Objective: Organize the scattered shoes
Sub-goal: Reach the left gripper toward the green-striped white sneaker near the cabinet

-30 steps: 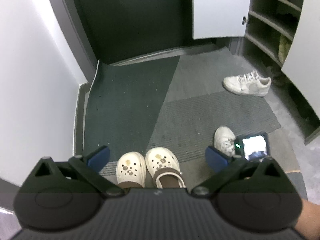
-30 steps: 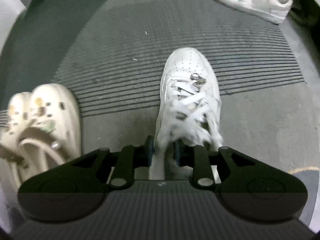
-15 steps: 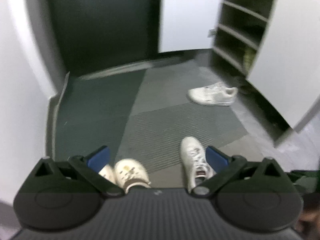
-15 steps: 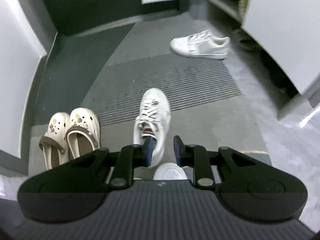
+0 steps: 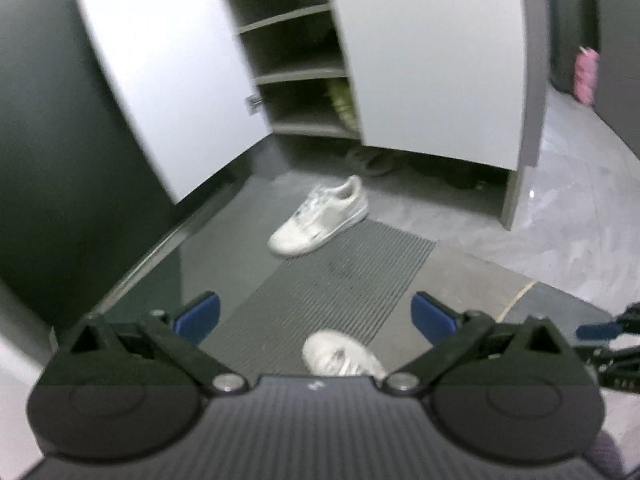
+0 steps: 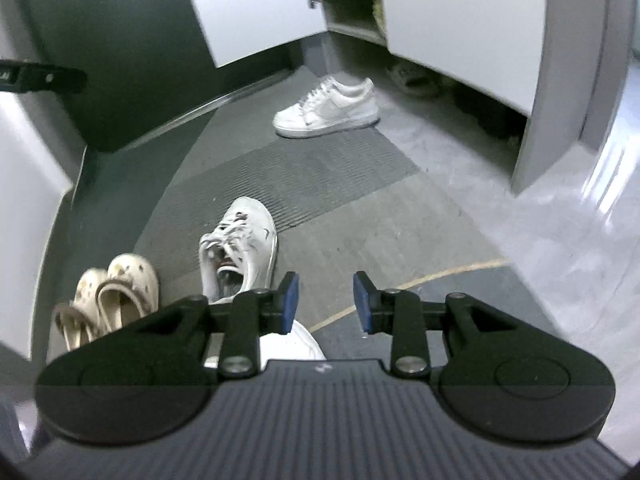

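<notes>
One white sneaker (image 6: 240,248) stands on the floor mat beside a pair of cream clogs (image 6: 116,296). My right gripper (image 6: 326,304) hangs above and to the right of it, its jaws opening with nothing between them. A second white sneaker (image 6: 328,106) lies farther off, near the open shoe cabinet (image 6: 348,8). In the left wrist view my left gripper (image 5: 316,316) is wide open and empty. The near sneaker's toe (image 5: 340,356) shows below its fingers, and the far sneaker (image 5: 320,220) is ahead.
The cabinet's shelves (image 5: 296,60) sit between two white doors, with dark sandals (image 5: 368,158) on the floor under it. A dark wall closes the left side and pale tiled floor (image 6: 560,240) lies to the right. A white rounded thing (image 6: 288,344) is partly hidden under my right gripper.
My right gripper has let go of the near sneaker and drawn back and up, its jaws parting. The left gripper's view has swung right, from the clogs toward the cabinet.
</notes>
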The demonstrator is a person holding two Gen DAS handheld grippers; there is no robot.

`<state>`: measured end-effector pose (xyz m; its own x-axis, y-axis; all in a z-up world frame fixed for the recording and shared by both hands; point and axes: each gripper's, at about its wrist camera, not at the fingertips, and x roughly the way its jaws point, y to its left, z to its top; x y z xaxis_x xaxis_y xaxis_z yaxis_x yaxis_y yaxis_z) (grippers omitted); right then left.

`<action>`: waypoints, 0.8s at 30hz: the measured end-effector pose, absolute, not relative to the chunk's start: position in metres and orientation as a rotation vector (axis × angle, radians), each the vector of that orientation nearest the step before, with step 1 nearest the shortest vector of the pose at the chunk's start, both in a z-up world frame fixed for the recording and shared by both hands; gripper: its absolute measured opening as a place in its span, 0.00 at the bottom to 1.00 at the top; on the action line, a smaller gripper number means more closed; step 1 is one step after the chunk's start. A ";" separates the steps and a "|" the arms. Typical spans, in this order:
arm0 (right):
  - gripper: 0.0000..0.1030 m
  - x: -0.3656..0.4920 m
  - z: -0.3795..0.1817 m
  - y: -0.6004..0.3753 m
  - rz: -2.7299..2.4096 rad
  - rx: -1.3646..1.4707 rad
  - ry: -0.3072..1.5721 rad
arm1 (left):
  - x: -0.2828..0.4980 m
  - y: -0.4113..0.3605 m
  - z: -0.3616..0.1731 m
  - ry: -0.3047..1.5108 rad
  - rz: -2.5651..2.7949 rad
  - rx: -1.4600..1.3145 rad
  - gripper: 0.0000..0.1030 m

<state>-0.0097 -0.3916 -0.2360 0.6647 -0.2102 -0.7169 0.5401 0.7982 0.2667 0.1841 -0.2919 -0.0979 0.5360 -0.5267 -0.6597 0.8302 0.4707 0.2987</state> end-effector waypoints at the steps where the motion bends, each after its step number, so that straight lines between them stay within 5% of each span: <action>1: 0.32 -0.005 -0.251 -0.396 -0.456 0.545 0.700 | 0.190 -0.308 -0.110 0.518 -0.900 0.660 1.00; 16: 0.35 -0.004 -0.342 -0.450 -0.541 0.628 0.686 | 0.355 -0.583 -0.327 0.551 -0.983 0.594 0.94; 17: 0.40 -0.005 -0.347 -0.455 -0.560 0.644 0.685 | 0.363 -0.600 -0.335 0.540 -0.975 0.609 0.93; 19: 0.78 -0.007 -0.354 -0.463 -0.574 0.675 0.680 | 0.381 -0.629 -0.350 0.529 -0.957 0.617 0.92; 20: 0.85 -0.007 -0.357 -0.466 -0.567 0.680 0.681 | 0.389 -0.643 -0.357 0.534 -0.944 0.612 0.92; 24: 0.83 -0.010 -0.360 -0.466 -0.542 0.653 0.719 | 0.414 -0.685 -0.382 0.581 -0.923 0.613 0.76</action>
<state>-0.0102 -0.4656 -0.3597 0.6348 -0.2248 -0.7392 0.6483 0.6755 0.3513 0.4141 -0.6850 -0.3818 0.4787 -0.5444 -0.6888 0.8564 0.4624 0.2298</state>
